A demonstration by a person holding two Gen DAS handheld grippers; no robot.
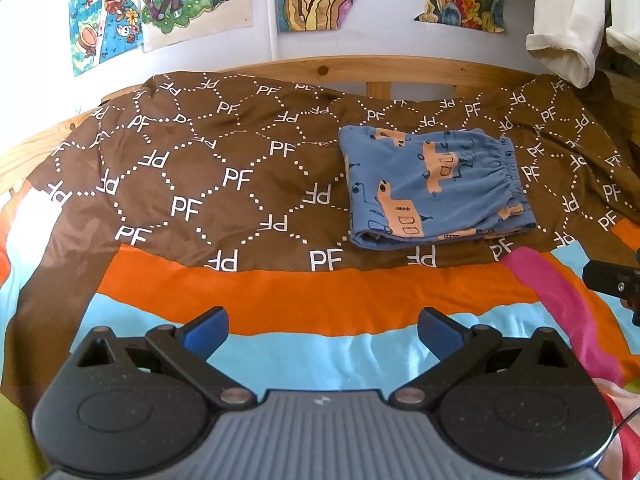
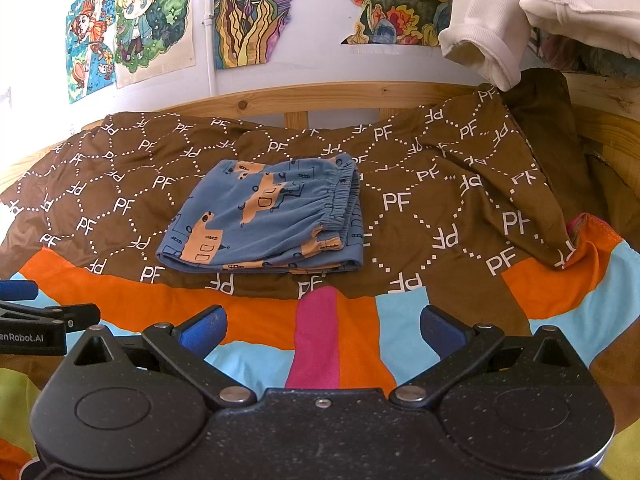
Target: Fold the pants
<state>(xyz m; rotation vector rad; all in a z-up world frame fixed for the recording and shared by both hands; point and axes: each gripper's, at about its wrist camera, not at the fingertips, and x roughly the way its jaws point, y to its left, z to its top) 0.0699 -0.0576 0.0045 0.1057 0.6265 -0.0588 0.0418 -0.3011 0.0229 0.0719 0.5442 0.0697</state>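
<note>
The blue pants [image 1: 432, 188] with orange truck prints lie folded into a compact rectangle on the brown "PF" bedspread [image 1: 200, 168], waistband to the right. They also show in the right wrist view [image 2: 264, 220]. My left gripper [image 1: 323, 334] is open and empty, held back over the orange and light-blue stripes, well short of the pants. My right gripper [image 2: 323, 330] is open and empty too, in front of the pants over the striped cover. The left gripper also shows at the left edge of the right wrist view [image 2: 36, 316].
A wooden bed rail [image 1: 360, 68] runs behind the bedspread, below a wall with colourful drawings [image 1: 160, 0]. White clothing [image 2: 492, 32] hangs at the upper right. The bedspread is bunched up at the right [image 2: 536, 152].
</note>
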